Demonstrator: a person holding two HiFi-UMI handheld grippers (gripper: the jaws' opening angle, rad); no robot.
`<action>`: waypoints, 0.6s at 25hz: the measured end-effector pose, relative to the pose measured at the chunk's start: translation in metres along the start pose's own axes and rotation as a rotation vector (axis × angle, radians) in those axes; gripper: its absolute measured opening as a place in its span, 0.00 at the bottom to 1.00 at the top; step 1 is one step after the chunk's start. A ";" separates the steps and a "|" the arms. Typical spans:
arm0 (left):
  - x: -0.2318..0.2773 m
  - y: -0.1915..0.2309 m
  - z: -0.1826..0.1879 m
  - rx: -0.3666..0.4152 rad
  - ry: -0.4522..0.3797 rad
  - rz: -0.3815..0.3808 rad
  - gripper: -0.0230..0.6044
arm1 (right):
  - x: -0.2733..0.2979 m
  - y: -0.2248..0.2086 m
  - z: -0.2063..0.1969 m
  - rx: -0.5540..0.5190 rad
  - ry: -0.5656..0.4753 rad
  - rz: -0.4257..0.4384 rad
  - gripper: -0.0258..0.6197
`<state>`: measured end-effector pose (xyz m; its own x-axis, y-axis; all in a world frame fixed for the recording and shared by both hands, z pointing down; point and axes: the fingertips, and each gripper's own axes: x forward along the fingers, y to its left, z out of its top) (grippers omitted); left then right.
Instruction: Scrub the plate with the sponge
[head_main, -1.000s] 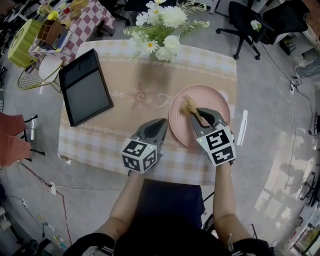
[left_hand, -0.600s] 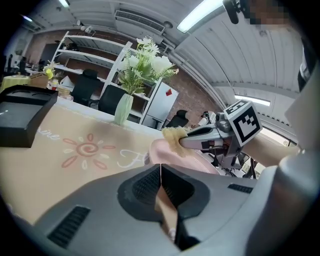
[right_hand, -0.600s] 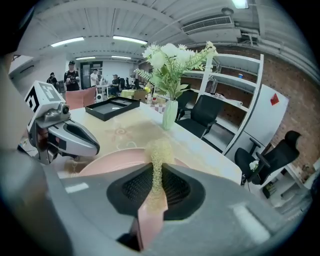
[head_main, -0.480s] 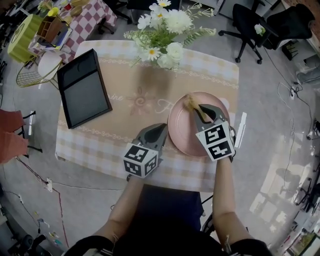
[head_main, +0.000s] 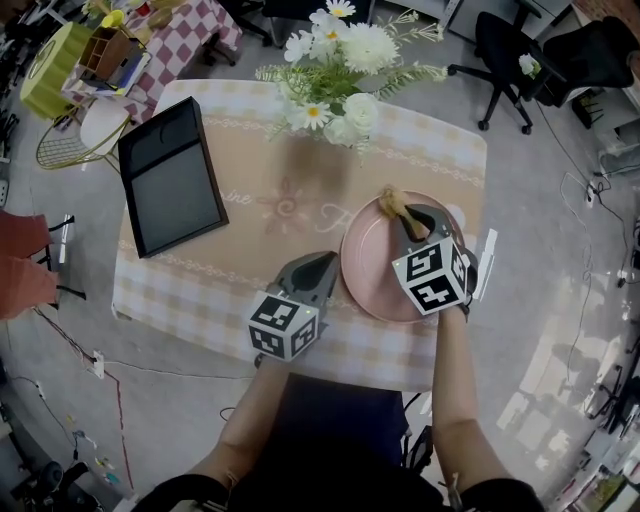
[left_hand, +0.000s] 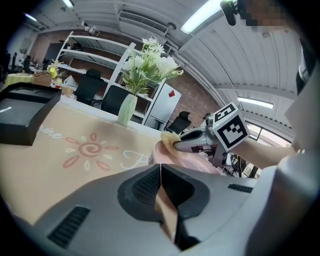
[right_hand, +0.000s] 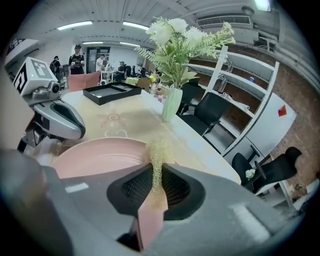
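Right gripper (head_main: 408, 216) is clenched on a frayed yellowish sponge (head_main: 391, 201). The tuft is squeezed thin between the two dark ribbed pads and sticks out past the tips. The sponge sits at the far rim of the round pink plate (head_main: 372, 275), on the side away from the person, and seems to touch the plate there. In the right gripper view the plate's shallow bowl spreads out to the left of the pinched sponge.

Left gripper (head_main: 323, 263) has its jaws pressed together with nothing between them. It lies low over the cloth just beside the plate's near-left rim, with its tips pointing toward the plate. I cannot tell whether the tips touch the rim.

The plate rests on a square table covered with a beige and pale checked cloth (head_main: 250, 215). A black rectangular tray (head_main: 170, 180) lies well to the left of the plate and somewhat farther from the person. A pale green vase of white flowers (head_main: 336, 60) stands beyond the plate's far-left side. A thin white strip (head_main: 487, 262) lies just beside the plate's right rim, at the cloth's edge. Two black office chairs (head_main: 505, 50) stand on the grey floor well beyond the plate.
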<state>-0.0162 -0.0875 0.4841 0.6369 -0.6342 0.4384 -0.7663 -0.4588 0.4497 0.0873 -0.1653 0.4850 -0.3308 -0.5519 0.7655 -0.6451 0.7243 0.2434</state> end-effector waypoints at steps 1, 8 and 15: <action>0.000 0.000 0.000 -0.003 -0.001 0.000 0.06 | 0.002 0.001 0.000 -0.007 0.005 0.006 0.11; 0.000 0.001 0.001 -0.003 -0.001 0.009 0.06 | 0.013 0.004 0.000 0.000 0.000 0.025 0.12; -0.001 0.000 -0.002 -0.003 0.006 0.010 0.06 | 0.019 0.007 0.000 -0.028 0.026 0.033 0.12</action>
<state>-0.0172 -0.0860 0.4849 0.6296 -0.6352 0.4473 -0.7725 -0.4507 0.4474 0.0767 -0.1713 0.5013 -0.3334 -0.5169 0.7884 -0.6142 0.7536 0.2343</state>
